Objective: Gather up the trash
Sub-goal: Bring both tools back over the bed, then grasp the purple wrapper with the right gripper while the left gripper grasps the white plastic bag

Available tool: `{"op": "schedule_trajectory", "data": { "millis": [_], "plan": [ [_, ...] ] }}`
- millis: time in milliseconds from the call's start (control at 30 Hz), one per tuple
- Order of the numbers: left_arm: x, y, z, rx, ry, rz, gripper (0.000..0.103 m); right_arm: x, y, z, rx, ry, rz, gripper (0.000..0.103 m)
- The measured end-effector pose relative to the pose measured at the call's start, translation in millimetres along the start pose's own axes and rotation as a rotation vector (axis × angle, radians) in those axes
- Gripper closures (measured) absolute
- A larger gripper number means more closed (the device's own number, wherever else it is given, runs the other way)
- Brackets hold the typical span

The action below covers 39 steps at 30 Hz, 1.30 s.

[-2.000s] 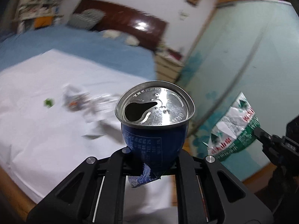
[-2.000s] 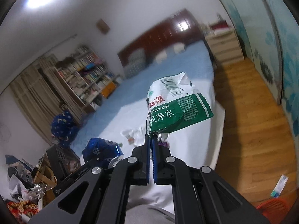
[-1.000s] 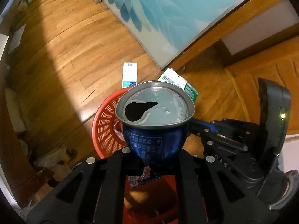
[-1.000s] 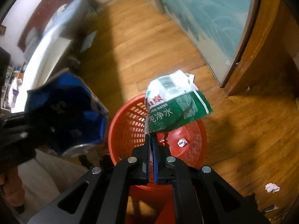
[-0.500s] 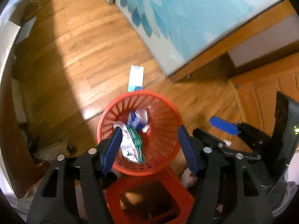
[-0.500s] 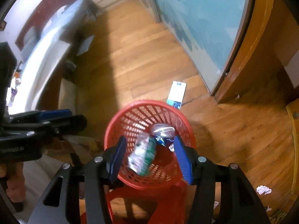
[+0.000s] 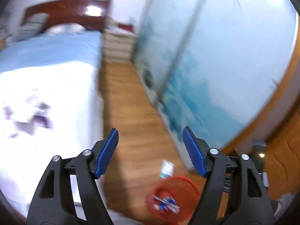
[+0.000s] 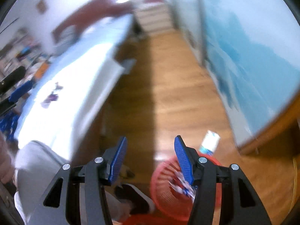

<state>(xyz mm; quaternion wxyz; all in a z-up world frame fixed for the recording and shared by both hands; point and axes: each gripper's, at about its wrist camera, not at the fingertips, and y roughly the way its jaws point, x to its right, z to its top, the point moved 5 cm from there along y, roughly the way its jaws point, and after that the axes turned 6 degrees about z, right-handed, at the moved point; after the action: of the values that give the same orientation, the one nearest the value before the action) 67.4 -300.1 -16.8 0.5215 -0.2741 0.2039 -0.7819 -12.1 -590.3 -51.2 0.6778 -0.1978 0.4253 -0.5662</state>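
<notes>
Left gripper (image 7: 150, 151) has just been opening its jaws; they stand wide apart with nothing between them. Past it runs a wooden floor (image 7: 129, 112), with a white and blue bed (image 7: 46, 71) on the left and a blue wall panel (image 7: 225, 56) on the right. Low down near its right finger sits the red basket (image 7: 175, 198), with blurry blue and white trash (image 7: 166, 203) inside.

Right gripper (image 8: 150, 159) has also just opened, about half way, and is empty. Behind its right finger (image 8: 184, 161) the red basket (image 8: 163, 185) stands on the wooden floor (image 8: 168, 93). A small white and blue carton (image 8: 210, 142) lies just beyond the basket's far rim.
</notes>
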Motion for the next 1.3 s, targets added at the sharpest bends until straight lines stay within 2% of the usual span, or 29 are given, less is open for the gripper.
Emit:
{"op": "schedule_trajectory", "data": {
  "millis": [100, 267, 367, 467, 633, 867, 1033, 1200, 1300],
  "plan": [
    [-69, -29, -6, 0.064, -0.066, 0.101, 0.031, -68, 13, 15, 0.037, -0.104, 0.064, 0.049],
    [-151, -45, -35, 0.088, -0.211, 0.180, 0.031, -162, 33, 27, 0.048, -0.186, 0.163, 0.049],
    [-177, -47, -45, 0.104, -0.275, 0.197, 0.032, -198, 35, 30, 0.058, -0.212, 0.191, 0.049],
    [-186, -46, -47, 0.102, -0.281, 0.202, 0.031, -227, 39, 34, 0.060, -0.214, 0.211, 0.049],
    [-201, -46, -51, 0.100, -0.260, 0.218, 0.031, -251, 59, 31, 0.035, -0.264, 0.192, 0.049],
    [-232, -33, -46, 0.077, -0.244, 0.253, 0.031, -278, 109, 50, -0.009, -0.339, 0.170, 0.049],
    [-257, -19, -40, 0.075, -0.325, 0.214, 0.029, -304, 166, 83, 0.016, -0.408, 0.140, 0.049],
    [-270, -16, -41, 0.077, -0.377, 0.205, 0.027, -324, 239, 93, -0.055, -0.412, 0.145, 0.049],
    [-277, -15, -40, 0.078, -0.392, 0.201, 0.026, -337, 268, 95, -0.081, -0.402, 0.166, 0.049]
  ]
}}
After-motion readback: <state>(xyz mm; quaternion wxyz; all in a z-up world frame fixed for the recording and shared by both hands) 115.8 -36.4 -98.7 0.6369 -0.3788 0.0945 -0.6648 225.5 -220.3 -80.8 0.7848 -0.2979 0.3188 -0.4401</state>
